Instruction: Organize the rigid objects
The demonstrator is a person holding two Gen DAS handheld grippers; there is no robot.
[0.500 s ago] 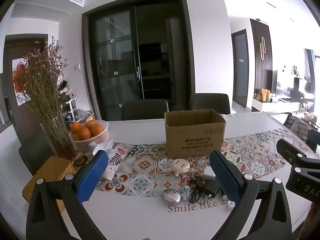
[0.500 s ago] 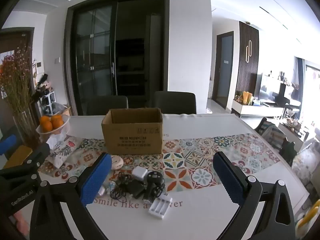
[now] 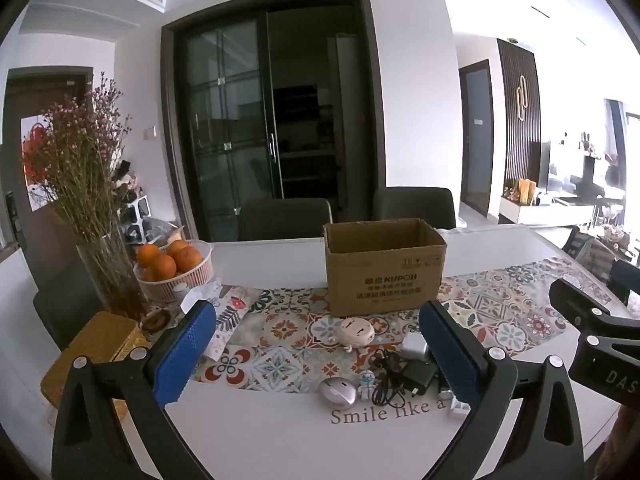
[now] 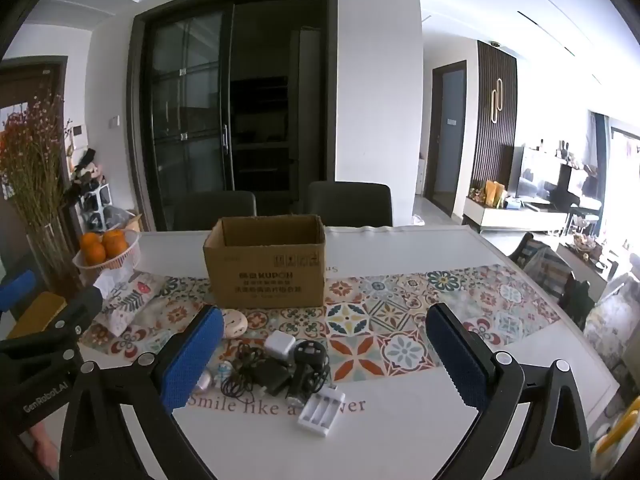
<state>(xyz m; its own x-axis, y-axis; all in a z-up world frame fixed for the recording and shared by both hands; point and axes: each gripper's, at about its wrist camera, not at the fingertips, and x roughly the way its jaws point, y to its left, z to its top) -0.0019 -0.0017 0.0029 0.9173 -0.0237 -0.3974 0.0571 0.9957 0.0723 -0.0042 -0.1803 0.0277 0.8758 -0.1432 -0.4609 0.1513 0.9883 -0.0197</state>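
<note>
Nearest, both grippers, left (image 3: 316, 354) and right (image 4: 324, 354), hang with jaws spread wide, grasping nothing, over bare white table (image 4: 400, 448) by its near edge. Then one clutter pile (image 4: 276, 368): one white battery case (image 4: 321, 408), one mouse (image 3: 337, 390), tangled chargers. Behind, one open box (image 4: 266, 270); bare runner (image 4: 440, 304) right. Two chairs far.

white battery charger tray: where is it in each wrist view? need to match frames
Left wrist: the white battery charger shows only as a sliver low right of centre, mostly hidden behind the left gripper's right finger.
Right wrist: the charger lies in full view low at centre, on the "Smile like a" lettering, nearer the camera than the cable pile.
Shared landmark: the open cardboard box behind the pile.
</note>
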